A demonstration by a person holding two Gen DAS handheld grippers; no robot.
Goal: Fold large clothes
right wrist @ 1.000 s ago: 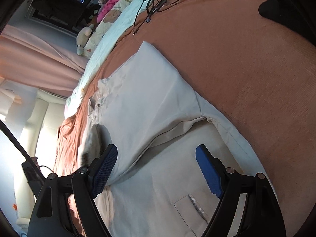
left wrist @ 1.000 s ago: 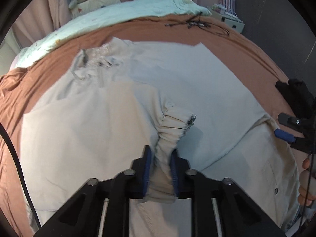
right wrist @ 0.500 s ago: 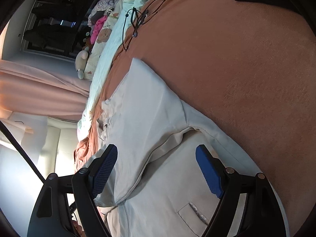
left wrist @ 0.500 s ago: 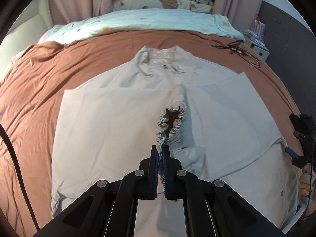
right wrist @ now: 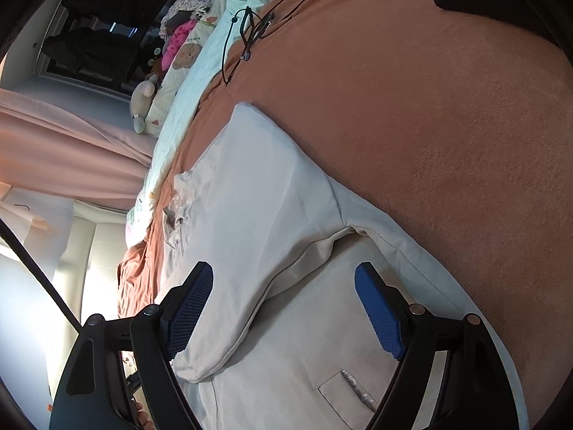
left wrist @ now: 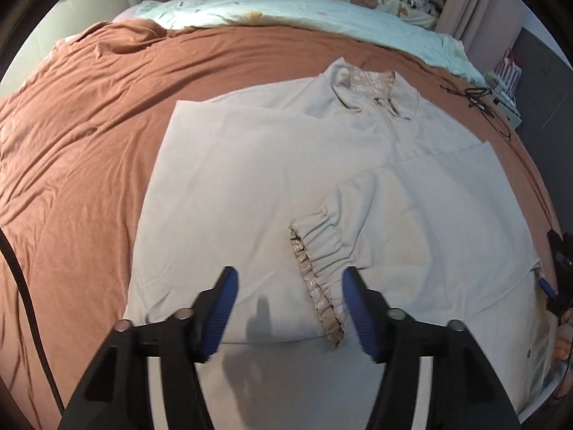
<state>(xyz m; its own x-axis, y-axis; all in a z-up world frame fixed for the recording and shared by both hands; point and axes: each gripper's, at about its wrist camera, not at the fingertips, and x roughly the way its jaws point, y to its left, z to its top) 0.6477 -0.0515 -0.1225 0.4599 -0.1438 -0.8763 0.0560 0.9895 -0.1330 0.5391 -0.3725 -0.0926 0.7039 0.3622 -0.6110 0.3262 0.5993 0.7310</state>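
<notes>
Beige cotton-like cloth makes up the jacket (left wrist: 272, 179), which we find spread collar-away on the brown bedspread (left wrist: 82, 136), its long axis running from the collar (left wrist: 372, 89) toward the hem at the near edge of the left wrist view. We note the left gripper (left wrist: 288, 304) directly above the lower front panel, its jaws opening, with nothing pressed between the blue pads; the elastic sleeve cuff (left wrist: 322, 276) lies loose on the body just inside the right-hand pad, its sleeve trailing off toward the far shoulder. We judge both sleeves to be laid inward across the chest, so the coming move likely turns on the hem-to-collar direction, and the left gripper stands nearer the centre of the hem. We record the right gripper (right wrist: 283, 308) at the garment's right flank, jaws spread wide and empty, hovering over the folded sleeve edge (right wrist: 286, 272) and a chest pocket (right wrist: 343, 390). We see a black cable (right wrist: 247, 36) on the bedspread well beyond the collar, and a pale green quilt (left wrist: 286, 14) and soft toys farther still; none obstructs. We consider the loose cuff the only snag risk.
</notes>
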